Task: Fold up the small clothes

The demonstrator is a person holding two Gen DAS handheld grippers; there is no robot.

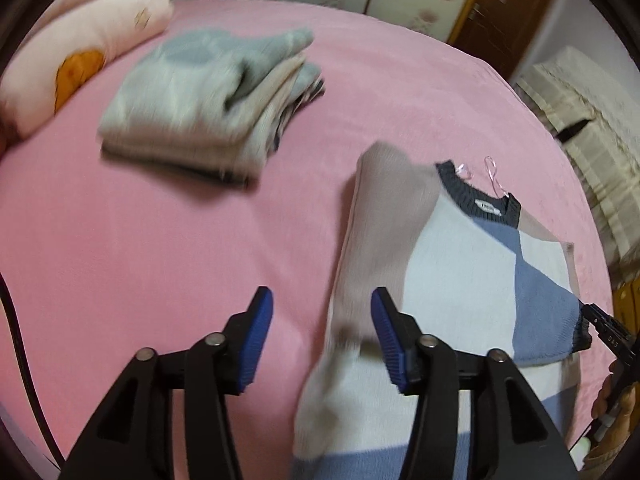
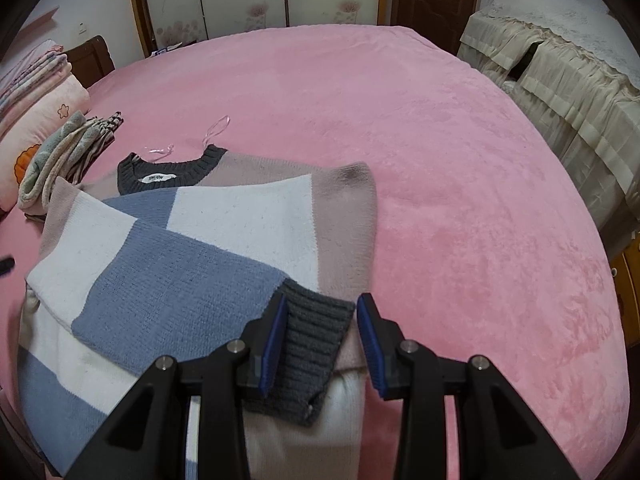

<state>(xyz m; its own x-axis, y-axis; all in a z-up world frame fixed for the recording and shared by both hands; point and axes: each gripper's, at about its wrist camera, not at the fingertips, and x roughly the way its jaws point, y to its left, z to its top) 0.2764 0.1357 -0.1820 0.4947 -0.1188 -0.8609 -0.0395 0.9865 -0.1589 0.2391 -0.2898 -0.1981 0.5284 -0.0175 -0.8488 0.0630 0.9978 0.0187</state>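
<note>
A colour-block sweater (image 1: 460, 264) (image 2: 200, 248) in white, blue and dusty pink lies on the pink bed sheet (image 1: 120, 240), dark grey collar at the far end. Both sleeves are folded across its body. My left gripper (image 1: 322, 296) hangs open above the sweater's left edge, where the pink-and-white sleeve runs under it, and its blue pads touch nothing. My right gripper (image 2: 323, 300) is open too. The dark grey ribbed cuff (image 2: 312, 332) of the blue sleeve lies flat between its pads, with a gap on the right side.
A stack of folded clothes (image 1: 208, 104) (image 2: 60, 152) sits at the back left beside a pink pillow (image 1: 80, 40). Cloth-covered furniture (image 2: 560, 60) stands past the bed's right edge. A person's hand (image 1: 612, 392) shows at the right rim. Bare sheet (image 2: 440, 160) stretches to the right.
</note>
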